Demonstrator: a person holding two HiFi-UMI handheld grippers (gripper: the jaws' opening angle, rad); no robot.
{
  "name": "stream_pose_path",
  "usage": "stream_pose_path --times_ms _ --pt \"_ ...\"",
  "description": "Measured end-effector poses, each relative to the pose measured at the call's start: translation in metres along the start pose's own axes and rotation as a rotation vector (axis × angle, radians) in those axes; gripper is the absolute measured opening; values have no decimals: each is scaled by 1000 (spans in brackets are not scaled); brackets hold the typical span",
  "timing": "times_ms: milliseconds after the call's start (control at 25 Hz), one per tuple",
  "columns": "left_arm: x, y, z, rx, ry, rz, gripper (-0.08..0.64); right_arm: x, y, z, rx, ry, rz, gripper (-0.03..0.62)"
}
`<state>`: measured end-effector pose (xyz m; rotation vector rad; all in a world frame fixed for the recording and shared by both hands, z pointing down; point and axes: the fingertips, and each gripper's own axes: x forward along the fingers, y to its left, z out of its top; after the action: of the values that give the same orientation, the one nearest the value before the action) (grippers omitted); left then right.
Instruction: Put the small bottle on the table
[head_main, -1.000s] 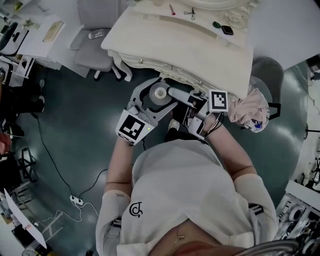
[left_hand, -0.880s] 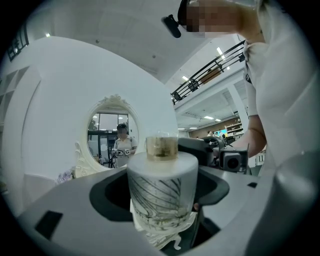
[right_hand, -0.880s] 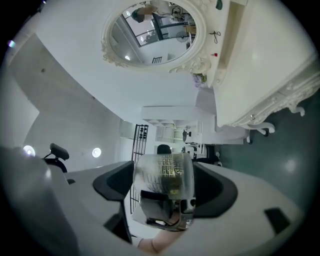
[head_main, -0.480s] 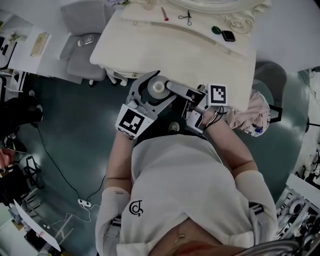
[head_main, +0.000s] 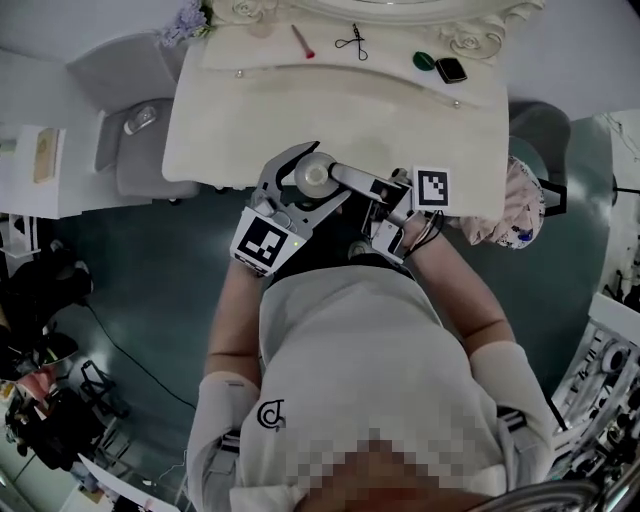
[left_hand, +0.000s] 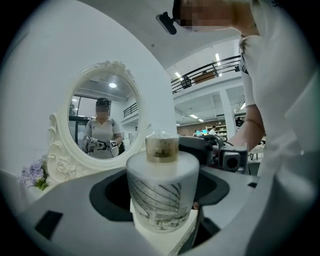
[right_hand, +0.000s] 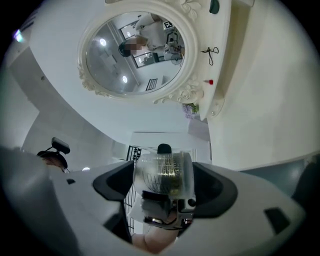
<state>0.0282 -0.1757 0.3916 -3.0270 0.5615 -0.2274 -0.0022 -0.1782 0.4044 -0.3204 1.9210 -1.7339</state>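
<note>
So, the worktop (head_main: 300, 110) lies just ahead of you, the mirror (left_hand: 102, 125) at its back. Your left claw (left_hand: 161, 182) and right claw (right_hand: 162, 177), facing each other, both pinch the small bottle (head_main: 318, 178) — it's upright, in the air over the near edge. I'd guess forward and down lands it fine; the scissors (head_main: 350, 41) sit well back, out of the way.

A: The small bottle (left_hand: 161, 190)?
B: Frosted white cylinder, dark line sketch, amber neck; upright in the left claw (head_main: 328, 171).
A: Where?
B: By the cream desk's (head_main: 400, 110) near edge; contact unclear.
</note>
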Motion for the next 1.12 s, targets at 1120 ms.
stream_pose_path --times_ms 1120 --pt "53 92 -160 -136 171 -259 347 13 -167 93 42 -317 -325 347"
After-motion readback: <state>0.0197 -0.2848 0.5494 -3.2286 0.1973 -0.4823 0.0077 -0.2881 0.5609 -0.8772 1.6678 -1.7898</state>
